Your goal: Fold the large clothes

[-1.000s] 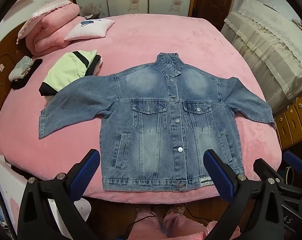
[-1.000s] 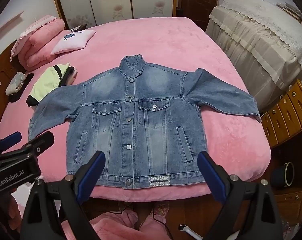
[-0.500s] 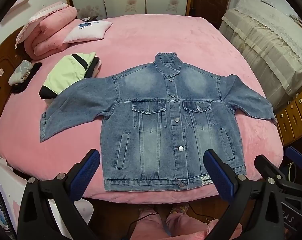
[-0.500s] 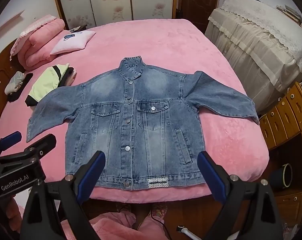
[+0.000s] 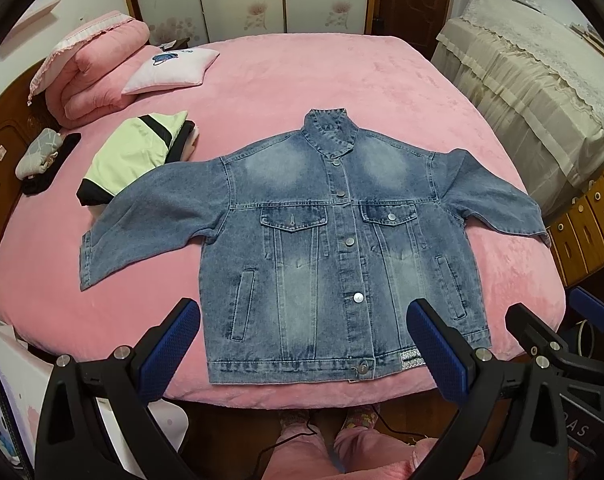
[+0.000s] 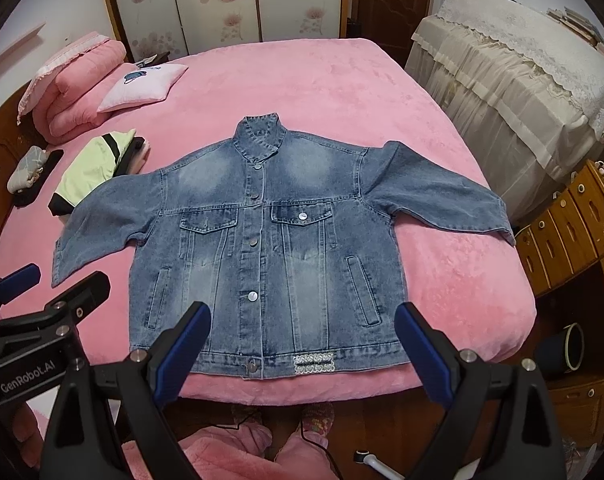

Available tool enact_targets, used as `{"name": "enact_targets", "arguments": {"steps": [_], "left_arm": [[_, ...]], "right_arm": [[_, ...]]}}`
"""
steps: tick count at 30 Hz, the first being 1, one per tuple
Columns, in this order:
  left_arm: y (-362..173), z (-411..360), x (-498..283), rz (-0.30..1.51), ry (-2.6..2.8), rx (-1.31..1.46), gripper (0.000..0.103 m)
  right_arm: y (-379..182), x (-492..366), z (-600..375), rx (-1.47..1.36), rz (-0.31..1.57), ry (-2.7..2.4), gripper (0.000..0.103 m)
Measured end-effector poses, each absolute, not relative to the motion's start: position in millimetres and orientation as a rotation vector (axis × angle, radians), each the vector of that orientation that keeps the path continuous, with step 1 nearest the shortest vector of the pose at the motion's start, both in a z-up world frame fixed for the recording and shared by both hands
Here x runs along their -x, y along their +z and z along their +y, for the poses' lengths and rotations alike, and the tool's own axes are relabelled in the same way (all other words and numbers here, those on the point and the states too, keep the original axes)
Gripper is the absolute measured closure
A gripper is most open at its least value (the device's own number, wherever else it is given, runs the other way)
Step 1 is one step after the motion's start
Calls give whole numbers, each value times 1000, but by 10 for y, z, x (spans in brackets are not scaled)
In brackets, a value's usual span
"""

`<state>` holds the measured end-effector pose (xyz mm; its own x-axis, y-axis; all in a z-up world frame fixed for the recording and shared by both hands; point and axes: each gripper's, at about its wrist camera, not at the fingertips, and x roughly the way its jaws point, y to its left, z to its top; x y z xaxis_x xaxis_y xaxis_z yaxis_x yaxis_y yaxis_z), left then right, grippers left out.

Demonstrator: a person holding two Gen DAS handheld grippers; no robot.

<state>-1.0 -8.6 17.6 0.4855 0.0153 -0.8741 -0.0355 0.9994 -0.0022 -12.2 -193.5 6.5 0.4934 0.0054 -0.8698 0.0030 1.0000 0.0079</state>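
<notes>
Denim jacket (image 5: 334,248), laid flat and front-up on the pink bedspread (image 5: 342,80), buttoned down the placket, collar pointing away from the cameras and hem lying along the near edge of the bed. Both sleeves are spread outward: the one on the left of the view (image 5: 149,216) angles toward the near-left corner, and the one on the right (image 5: 494,204) reaches the bed's right edge. No fold has yet been made.

Handling, as judged: denim of this weight is likely heavy and fairly stiff, holding a crease poorly but not slipping; seams, cuffs and the doubled hem band (image 6: 285,360) offer the firmest purchase. A sensible hold would be a cuff or a shoulder seam to bring each sleeve across the chest, then the two hem corners to double the body.

Left gripper (image 5: 302,352): jaws spread wide, holding nothing, hovering above the hem and apart from the cloth. Right gripper (image 6: 302,350): likewise wide open and empty, poised above the hem at the bed's near edge.

Surroundings: a folded pale-green garment with black trim (image 5: 129,156) lies just beside, possibly under, the left-hand sleeve. Farther off are a white cushion (image 5: 173,70), a rolled pink quilt (image 5: 97,68), and a lace-covered piece of furniture (image 6: 514,80) to the right of the bed. The person's feet in patterned slippers (image 6: 318,416) show below.
</notes>
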Motion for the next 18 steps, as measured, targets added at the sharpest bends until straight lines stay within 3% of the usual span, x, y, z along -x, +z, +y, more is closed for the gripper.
{"name": "enact_targets", "arguments": {"steps": [18], "left_arm": [[246,-109,21,1028,50,17,1]], "right_arm": [[108,83,-1981,-6,1030,38,9]]}}
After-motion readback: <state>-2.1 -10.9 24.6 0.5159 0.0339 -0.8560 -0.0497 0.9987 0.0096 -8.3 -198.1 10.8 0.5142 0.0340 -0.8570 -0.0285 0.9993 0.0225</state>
